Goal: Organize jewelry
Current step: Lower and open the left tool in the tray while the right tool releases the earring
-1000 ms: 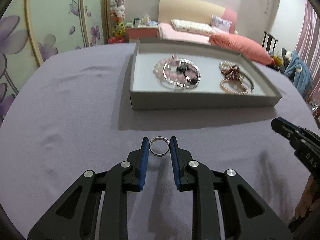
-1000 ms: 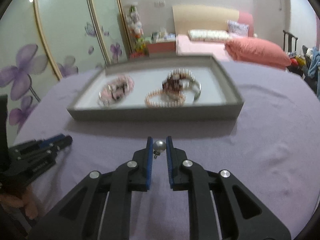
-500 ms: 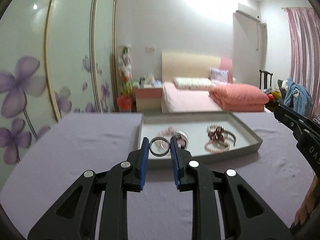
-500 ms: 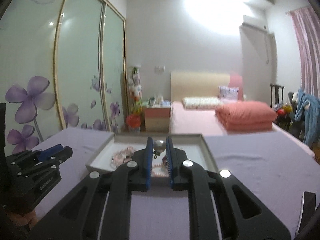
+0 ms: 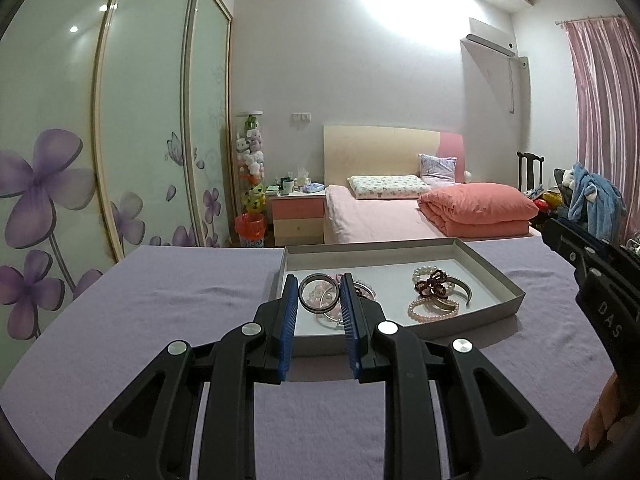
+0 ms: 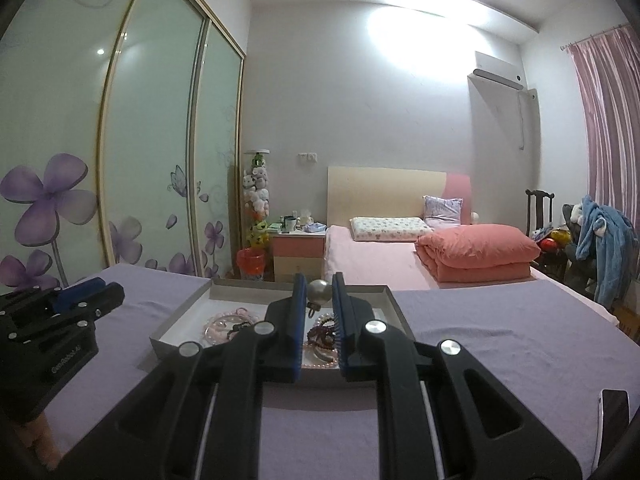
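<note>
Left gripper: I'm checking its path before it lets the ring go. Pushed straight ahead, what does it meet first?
Probably the grey tray's near wall or the bracelets inside; its height above them is unclear.

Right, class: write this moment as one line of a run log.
left gripper: shut on silver metal ring | right gripper: shut on round grey pearl pendant | both raised near shallow grey tray

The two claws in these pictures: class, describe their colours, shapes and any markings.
The left claw and the right claw look alike: black angular plastic arms with triangular cut-outs, round silver bolt heads, and flat fingers faced with ribbed blue pads. The right claw's side bears white letters, "DAS" as far as visible. No cables or sleeves show.
</note>
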Motion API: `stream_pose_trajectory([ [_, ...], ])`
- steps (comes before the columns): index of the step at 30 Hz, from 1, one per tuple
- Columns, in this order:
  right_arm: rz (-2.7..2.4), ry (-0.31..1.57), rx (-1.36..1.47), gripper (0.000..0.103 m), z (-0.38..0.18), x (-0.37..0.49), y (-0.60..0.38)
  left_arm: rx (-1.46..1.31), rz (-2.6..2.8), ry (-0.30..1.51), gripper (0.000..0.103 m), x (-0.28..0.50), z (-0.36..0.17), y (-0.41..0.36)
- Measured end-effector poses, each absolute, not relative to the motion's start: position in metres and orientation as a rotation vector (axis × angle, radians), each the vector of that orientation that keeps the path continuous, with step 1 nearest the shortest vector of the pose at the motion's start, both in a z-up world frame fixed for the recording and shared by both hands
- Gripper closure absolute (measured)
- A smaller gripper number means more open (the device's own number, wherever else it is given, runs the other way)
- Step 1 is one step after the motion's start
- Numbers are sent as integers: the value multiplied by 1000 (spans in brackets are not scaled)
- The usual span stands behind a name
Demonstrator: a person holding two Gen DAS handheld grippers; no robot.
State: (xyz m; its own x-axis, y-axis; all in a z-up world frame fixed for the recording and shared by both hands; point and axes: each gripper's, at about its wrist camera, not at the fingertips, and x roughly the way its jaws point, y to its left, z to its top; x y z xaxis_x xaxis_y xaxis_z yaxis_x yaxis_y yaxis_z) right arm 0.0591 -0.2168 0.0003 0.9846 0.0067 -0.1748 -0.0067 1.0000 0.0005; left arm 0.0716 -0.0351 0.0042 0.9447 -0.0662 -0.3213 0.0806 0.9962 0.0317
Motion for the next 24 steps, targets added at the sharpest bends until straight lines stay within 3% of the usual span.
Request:
stream_pose_trajectory([
  [24,18,213,44,89,10,113,-231,81,-117,315,80,113,8,-55],
])
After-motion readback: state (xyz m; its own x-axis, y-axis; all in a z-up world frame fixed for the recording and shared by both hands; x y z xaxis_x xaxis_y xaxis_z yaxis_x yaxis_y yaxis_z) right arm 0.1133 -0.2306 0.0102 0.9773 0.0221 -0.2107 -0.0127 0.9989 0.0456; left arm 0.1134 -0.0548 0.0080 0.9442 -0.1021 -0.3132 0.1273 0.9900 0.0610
